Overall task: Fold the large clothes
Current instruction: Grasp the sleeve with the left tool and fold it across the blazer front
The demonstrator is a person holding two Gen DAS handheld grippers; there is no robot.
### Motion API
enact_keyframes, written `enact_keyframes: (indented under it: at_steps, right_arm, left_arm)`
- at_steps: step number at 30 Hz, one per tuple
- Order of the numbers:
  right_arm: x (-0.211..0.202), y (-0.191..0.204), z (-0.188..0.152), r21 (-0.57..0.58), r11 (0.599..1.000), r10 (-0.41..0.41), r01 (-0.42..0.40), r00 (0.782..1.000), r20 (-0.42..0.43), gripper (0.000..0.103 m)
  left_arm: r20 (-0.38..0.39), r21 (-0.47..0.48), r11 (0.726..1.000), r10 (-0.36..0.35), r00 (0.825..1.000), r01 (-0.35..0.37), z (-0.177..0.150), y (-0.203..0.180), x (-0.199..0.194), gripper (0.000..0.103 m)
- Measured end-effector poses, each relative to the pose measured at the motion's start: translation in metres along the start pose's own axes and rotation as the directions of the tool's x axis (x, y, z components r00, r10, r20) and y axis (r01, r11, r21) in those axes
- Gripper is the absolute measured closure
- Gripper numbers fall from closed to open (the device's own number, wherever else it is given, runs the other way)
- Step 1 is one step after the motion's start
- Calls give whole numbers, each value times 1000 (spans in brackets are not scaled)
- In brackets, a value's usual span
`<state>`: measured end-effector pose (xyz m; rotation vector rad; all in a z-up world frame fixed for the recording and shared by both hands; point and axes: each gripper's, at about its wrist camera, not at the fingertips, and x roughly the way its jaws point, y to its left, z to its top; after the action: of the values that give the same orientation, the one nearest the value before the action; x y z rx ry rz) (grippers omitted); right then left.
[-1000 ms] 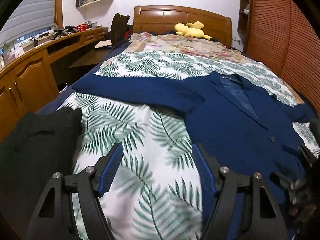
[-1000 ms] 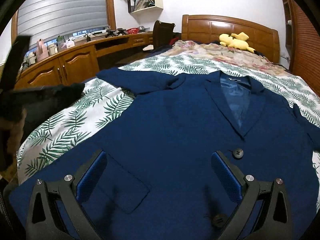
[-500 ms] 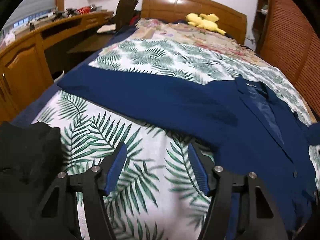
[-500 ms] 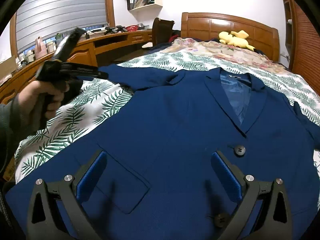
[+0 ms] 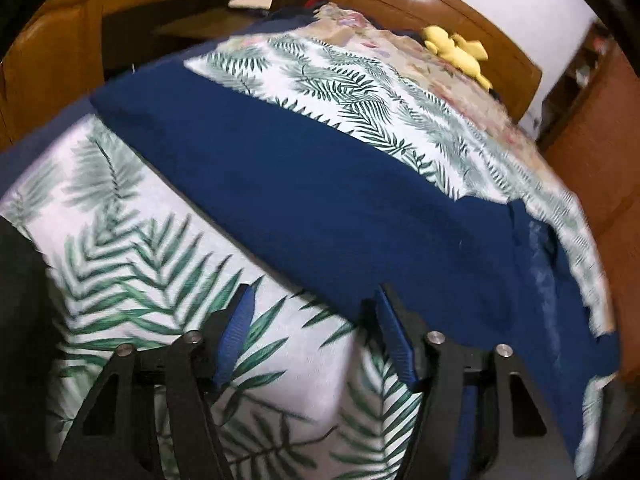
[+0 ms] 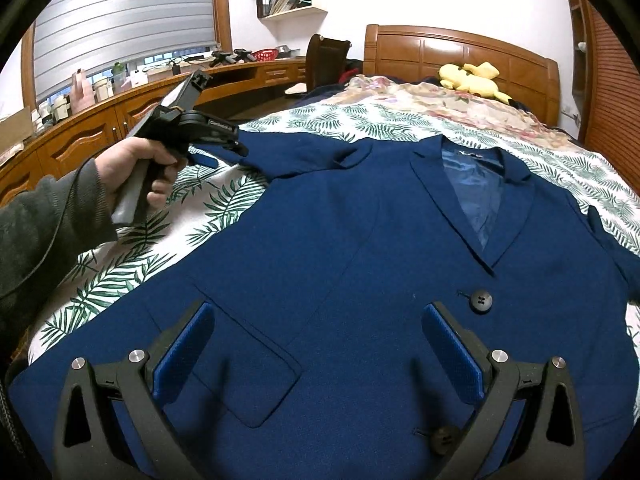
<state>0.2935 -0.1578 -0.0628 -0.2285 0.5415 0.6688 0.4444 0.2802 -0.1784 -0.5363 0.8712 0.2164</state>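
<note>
A navy blue blazer [image 6: 360, 248] lies face up on the bed, buttoned, collar toward the headboard. Its left sleeve [image 5: 280, 184] stretches out sideways across the leaf-print cover. My left gripper [image 5: 312, 312] is open and empty, just short of the sleeve's near edge; it also shows in the right wrist view [image 6: 224, 148], held in a hand above the sleeve. My right gripper [image 6: 316, 320] is open and empty, hovering over the blazer's lower front between the pocket [image 6: 240, 360] and the buttons [image 6: 480, 301].
The bed has a white leaf-print cover [image 5: 140, 260] and a floral blanket [image 6: 420, 100] near the wooden headboard [image 6: 460, 52], with a yellow plush toy [image 6: 472, 76]. A dark garment [image 5: 20, 300] lies at the left. A wooden desk [image 6: 100, 128] runs along the left wall.
My left gripper has moved forward and left toward the outstretched sleeve, tilting downward. The right gripper has stayed over the blazer's lower front, open.
</note>
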Motion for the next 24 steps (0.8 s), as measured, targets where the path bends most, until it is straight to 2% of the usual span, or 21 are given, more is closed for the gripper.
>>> enact_keyframes:
  at_steps: [3, 6, 7, 8, 11, 13, 16, 20, 24]
  right_arm:
    - [0, 0, 0, 0, 1000, 0, 0, 1000, 0, 0]
    - [1, 0, 0, -1, 1000, 0, 0, 1000, 1, 0]
    - [1, 0, -1, -1, 1000, 0, 0, 1000, 0, 0]
    - [1, 0, -1, -1, 1000, 0, 0, 1000, 0, 0]
    - [1, 0, -1, 0, 1000, 0, 0, 1000, 0, 0]
    - [0, 0, -1, 2, 1000, 1, -1, 1000, 5, 0]
    - [0, -1, -1, 4, 1000, 1, -1, 1000, 9, 0]
    - [0, -1, -2, 4, 1000, 0, 0, 1000, 12, 0]
    - [-1, -2, -3, 7, 1000, -3, 3, 1000, 15, 0]
  left_arm:
    - [-17, -11, 1000, -4, 1000, 4, 3, -1, 8, 52]
    - [-13, -25, 999, -25, 1000, 24, 9, -4, 12, 68]
    - [-15, -29, 999, -31, 999, 31, 11, -4, 14, 85]
    - [-21, -28, 999, -35, 999, 35, 12, -6, 16, 96]
    - [26, 49, 999, 21, 999, -22, 10, -27, 5, 101]
    - [64, 109, 993, 28, 998, -35, 9, -46, -8, 102]
    - [96, 233, 972, -14, 995, -9, -2, -88, -38, 102]
    - [88, 368, 929, -82, 993, 44, -25, -139, -73, 102]
    - [102, 449, 893, -79, 992, 25, -42, -164, -94, 101]
